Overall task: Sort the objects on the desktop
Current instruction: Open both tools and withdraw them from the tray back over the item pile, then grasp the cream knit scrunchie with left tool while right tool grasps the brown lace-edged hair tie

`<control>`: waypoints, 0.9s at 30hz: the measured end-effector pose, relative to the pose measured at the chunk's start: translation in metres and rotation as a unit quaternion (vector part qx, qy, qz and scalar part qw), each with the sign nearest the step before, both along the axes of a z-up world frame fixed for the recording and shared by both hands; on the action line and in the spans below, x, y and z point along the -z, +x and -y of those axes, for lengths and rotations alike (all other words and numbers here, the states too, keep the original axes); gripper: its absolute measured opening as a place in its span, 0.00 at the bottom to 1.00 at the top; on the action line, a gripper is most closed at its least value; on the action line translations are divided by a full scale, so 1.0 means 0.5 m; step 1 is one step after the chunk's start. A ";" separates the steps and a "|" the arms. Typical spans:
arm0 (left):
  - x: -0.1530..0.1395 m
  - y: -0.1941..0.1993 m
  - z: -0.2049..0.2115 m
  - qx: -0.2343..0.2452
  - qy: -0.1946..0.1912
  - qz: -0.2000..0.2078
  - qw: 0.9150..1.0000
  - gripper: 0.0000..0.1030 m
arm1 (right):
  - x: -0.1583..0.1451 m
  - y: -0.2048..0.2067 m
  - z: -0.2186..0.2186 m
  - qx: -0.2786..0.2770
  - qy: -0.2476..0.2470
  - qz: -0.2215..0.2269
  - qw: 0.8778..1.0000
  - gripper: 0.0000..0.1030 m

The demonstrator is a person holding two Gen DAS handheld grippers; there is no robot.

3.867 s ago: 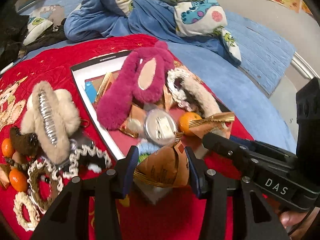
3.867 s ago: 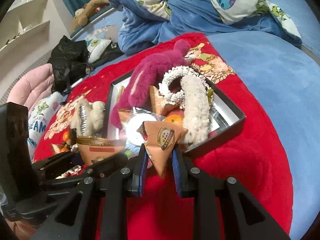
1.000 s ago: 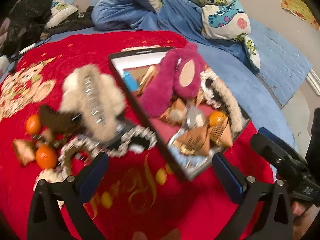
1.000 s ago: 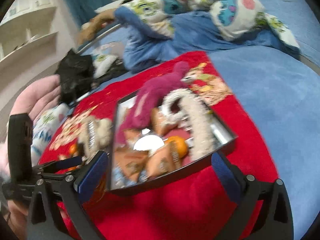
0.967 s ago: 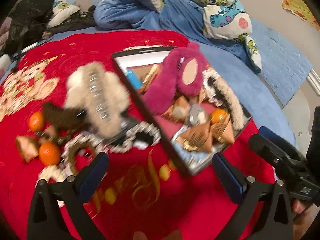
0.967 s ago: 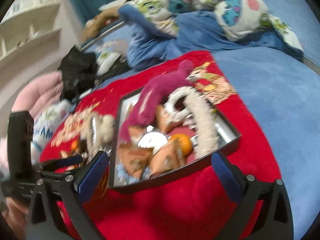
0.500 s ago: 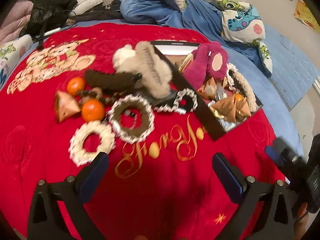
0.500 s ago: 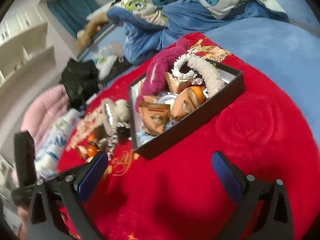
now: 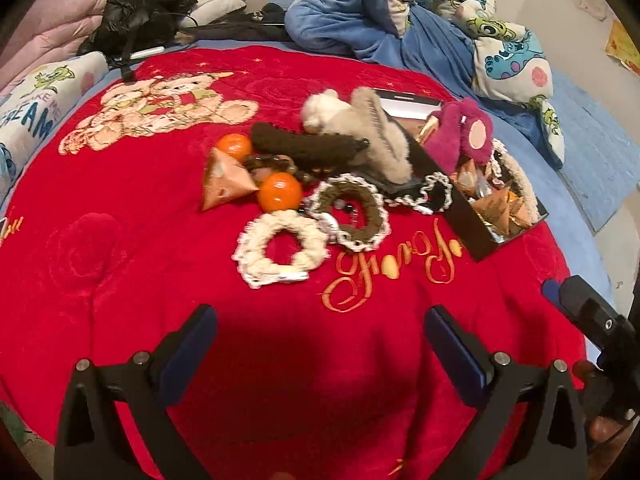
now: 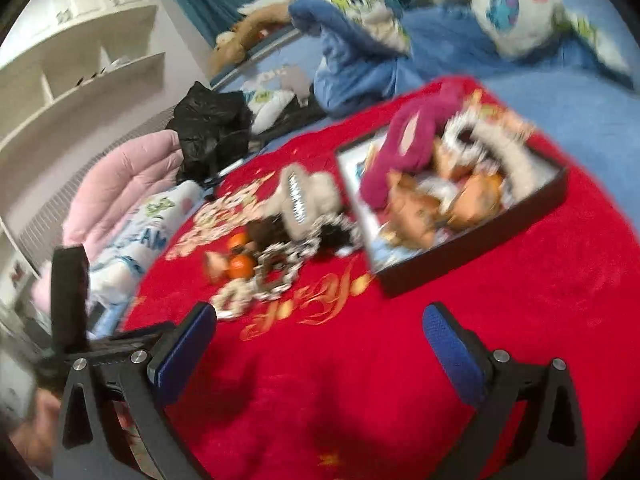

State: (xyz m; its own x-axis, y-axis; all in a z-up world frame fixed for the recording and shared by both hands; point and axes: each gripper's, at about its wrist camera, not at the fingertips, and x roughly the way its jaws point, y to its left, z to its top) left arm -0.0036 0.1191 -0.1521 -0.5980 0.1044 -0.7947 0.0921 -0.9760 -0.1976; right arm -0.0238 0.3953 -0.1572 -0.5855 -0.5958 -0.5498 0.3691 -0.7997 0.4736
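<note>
A black tray (image 9: 464, 222) (image 10: 472, 256) on the red blanket holds a magenta plush (image 9: 460, 136), orange pyramid packets (image 9: 496, 210), a tangerine and fluffy scrunchies. Left of it lie a white scrunchie (image 9: 280, 250), a brown scrunchie (image 9: 352, 216), two tangerines (image 9: 279, 191), an orange pyramid packet (image 9: 224, 180), a dark fuzzy clip (image 9: 304, 146) and a beige fluffy hair claw (image 9: 376, 140). My left gripper (image 9: 320, 352) is open and empty, well short of the pile. My right gripper (image 10: 318, 344) is open and empty, near the tray's front; this view is blurred.
The red blanket (image 9: 120, 260) lies on a blue bed with a rumpled cartoon-print quilt (image 9: 460, 20) behind. A black bag (image 9: 140, 0) and pink pillow (image 10: 120, 176) sit at the far left. White shelves (image 10: 80, 60) stand beyond. The right gripper's body (image 9: 592, 320) shows at the left view's right edge.
Both grippers let go of their orange packets into the tray, opened wide and drew back. The left one swung leftward, so the loose pile is now centred.
</note>
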 end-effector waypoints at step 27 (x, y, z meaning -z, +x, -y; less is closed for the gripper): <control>0.060 -0.078 0.158 0.085 -0.001 0.014 0.996 1.00 | 0.051 -0.027 0.223 0.068 0.025 0.042 0.996 0.64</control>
